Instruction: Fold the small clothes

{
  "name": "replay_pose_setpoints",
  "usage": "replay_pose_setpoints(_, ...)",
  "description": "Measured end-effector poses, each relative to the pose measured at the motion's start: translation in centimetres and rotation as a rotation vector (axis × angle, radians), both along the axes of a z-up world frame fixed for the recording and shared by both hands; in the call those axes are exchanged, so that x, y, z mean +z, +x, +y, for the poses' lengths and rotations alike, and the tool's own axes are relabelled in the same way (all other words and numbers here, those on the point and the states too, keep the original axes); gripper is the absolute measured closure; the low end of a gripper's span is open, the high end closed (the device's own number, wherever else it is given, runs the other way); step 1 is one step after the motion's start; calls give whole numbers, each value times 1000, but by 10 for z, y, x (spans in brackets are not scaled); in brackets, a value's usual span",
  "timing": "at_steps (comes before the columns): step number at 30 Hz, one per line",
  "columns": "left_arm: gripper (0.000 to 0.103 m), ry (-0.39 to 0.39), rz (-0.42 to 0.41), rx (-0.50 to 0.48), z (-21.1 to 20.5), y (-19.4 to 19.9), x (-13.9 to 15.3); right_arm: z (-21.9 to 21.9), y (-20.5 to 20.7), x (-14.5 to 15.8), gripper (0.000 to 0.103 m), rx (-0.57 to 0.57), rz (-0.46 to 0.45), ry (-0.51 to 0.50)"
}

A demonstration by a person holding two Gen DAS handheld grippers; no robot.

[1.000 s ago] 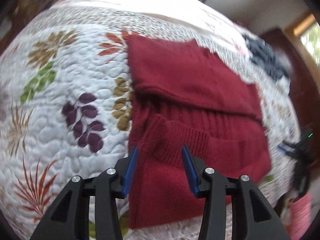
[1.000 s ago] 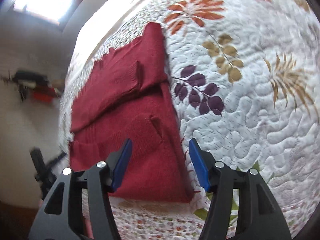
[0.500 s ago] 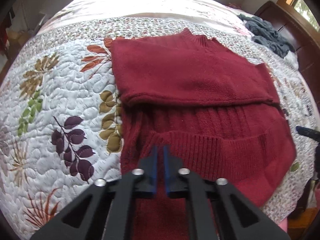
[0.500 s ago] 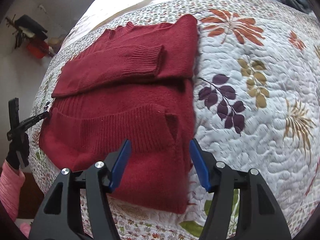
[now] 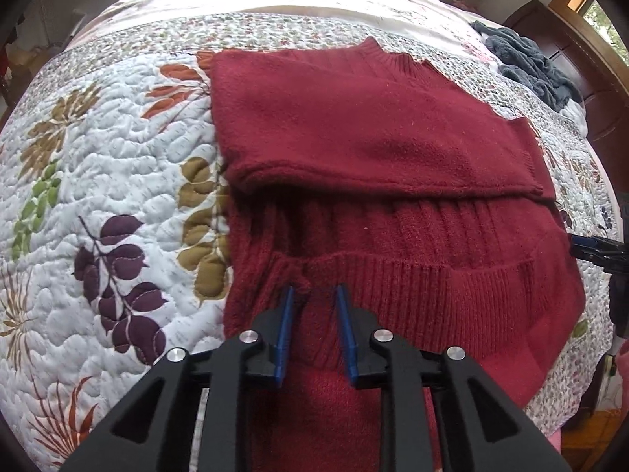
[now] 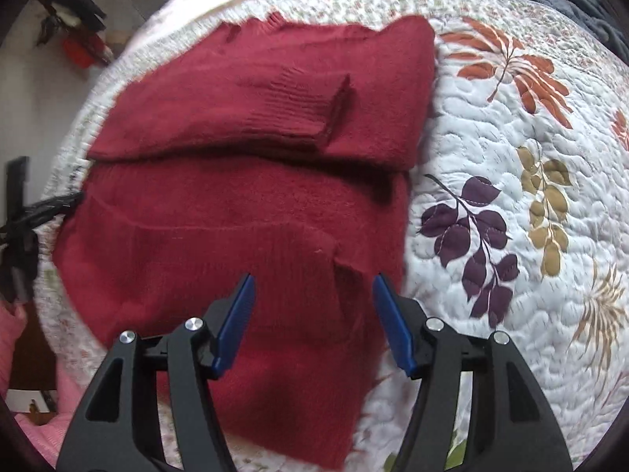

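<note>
A dark red knit sweater (image 5: pixel 373 137) lies flat on the quilted bed, its upper half folded over with a sleeve across it. In the left wrist view my left gripper (image 5: pixel 314 289) hovers low over the near left part, fingers a little apart astride a ribbed cuff (image 5: pixel 432 283). From the right wrist view the sweater (image 6: pixel 236 204) fills the middle, and a second ribbed cuff (image 6: pixel 298 106) rests on the folded part. My right gripper (image 6: pixel 313 277) is wide open above the near right corner, holding nothing.
The white quilt (image 5: pixel 118 165) with leaf patterns spreads beside the sweater. A heap of dark grey clothes (image 5: pixel 530 67) lies at the far corner near dark wooden furniture (image 5: pixel 582 39). A black device (image 6: pixel 35 212) juts in at the bed's edge.
My left gripper shut half a second ago over the cuff and now stands partly open again. My right gripper stayed open and came closer over the sweater's near corner.
</note>
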State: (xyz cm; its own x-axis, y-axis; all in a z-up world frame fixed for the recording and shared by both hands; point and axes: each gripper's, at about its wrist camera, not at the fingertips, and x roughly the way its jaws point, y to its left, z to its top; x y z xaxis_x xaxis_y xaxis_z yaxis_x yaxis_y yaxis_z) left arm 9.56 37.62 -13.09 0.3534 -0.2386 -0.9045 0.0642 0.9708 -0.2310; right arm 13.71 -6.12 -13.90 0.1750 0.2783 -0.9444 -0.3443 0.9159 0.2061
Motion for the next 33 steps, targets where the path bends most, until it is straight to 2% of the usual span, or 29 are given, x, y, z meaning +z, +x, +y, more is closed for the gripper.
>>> replay_pose_setpoints(1, 83, 3, -2, -2, -1, 0, 0, 3, 3, -6, 41, 5, 11, -11)
replay_pose_setpoints(3, 98, 8, -8, -5, -3, -1, 0, 7, 5, -11, 43, 15, 17, -22)
replay_pose_setpoints(4, 102, 8, -6, -8, -3, -1, 0, 10, 4, -12, 51, 28, 12, -26)
replay_pose_setpoints(5, 103, 4, -6, -8, -3, -2, 0, 12, 3, -11, 66, 40, 10, -18)
replay_pose_setpoints(8, 103, -21, -21, 3, -3, -8, 3, 15, -1, -7, 91, 56, -9, -25)
replay_pose_setpoints(11, 103, -20, -47, -5, -5, -19, 10, 8, -6, 3, 93, 43, -29, 4)
replay_pose_setpoints(13, 103, -29, -66, -7, -6, -29, 17, 2, -12, 12, 98, 36, -40, 31)
replay_pose_setpoints(22, 103, -96, -190, 16, 2, -64, 57, -17, -49, 58, 98, -2, -112, 196)
replay_pose_setpoints(24, 103, -52, -181, 10, 4, -59, 55, -20, -50, 60, 98, 3, -116, 176)
replay_pose_setpoints(26, 103, -46, -158, 1, 7, -50, 48, -18, -49, 57, 98, 8, -111, 153)
replay_pose_setpoints(27, 96, -34, -144, 3, 9, -42, 43, -17, -47, 55, 98, 5, -106, 151)
replay_pose_setpoints(30, 85, 4, -107, -25, 8, -21, 30, -10, -43, 48, 98, 3, -97, 142)
replay_pose_setpoints(33, 82, 31, -72, -57, 3, -6, 17, -6, -39, 40, 98, 6, -86, 137)
